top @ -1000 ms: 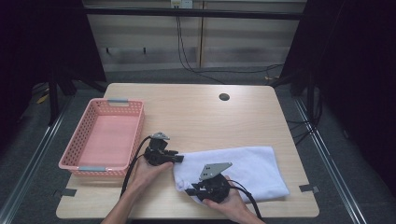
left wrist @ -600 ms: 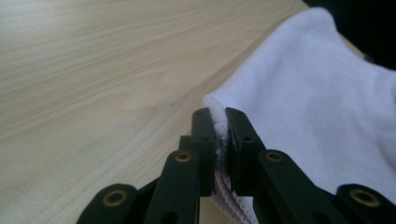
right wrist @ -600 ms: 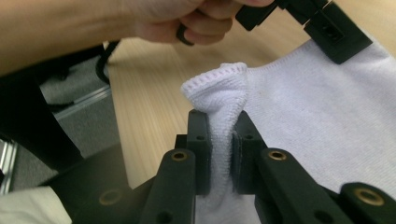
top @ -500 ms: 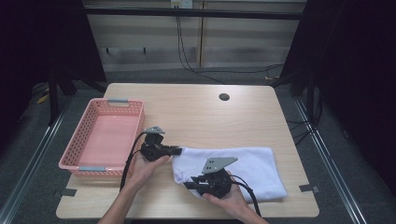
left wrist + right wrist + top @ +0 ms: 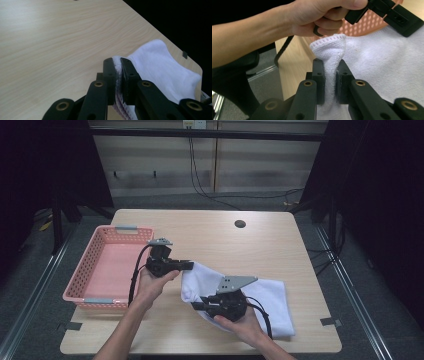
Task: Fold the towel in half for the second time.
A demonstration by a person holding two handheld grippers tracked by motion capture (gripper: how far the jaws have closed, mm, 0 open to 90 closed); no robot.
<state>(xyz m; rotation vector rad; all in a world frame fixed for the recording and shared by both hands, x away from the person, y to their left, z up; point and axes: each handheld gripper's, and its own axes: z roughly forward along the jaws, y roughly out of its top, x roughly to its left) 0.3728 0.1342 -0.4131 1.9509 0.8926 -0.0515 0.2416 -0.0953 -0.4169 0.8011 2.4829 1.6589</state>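
— Pale wooden table (image 5: pixel 260 245) under us, dark room all round. Where do we have the white terry-cloth towel (image 5: pixel 272 295)?

— At about five o'clock on the tabletop, its left end lifted off the wood, the rest lying flat toward the right edge.

— And our left gripper (image 5: pixel 187 265)?

— Its jaws have just been closing, and now they pinch the towel's hemmed edge (image 5: pixel 118 70) between the pads (folded layers show in the gap).

— The right gripper (image 5: pixel 197 306)?

— Clamped on another bunched corner (image 5: pixel 330 72), at six o'clock from the left one, terry bulging above the pads.

— The pink plastic lattice basket (image 5: pixel 85 275)?

— At nine o'clock, just beside our left hand (image 5: pixel 155 282).
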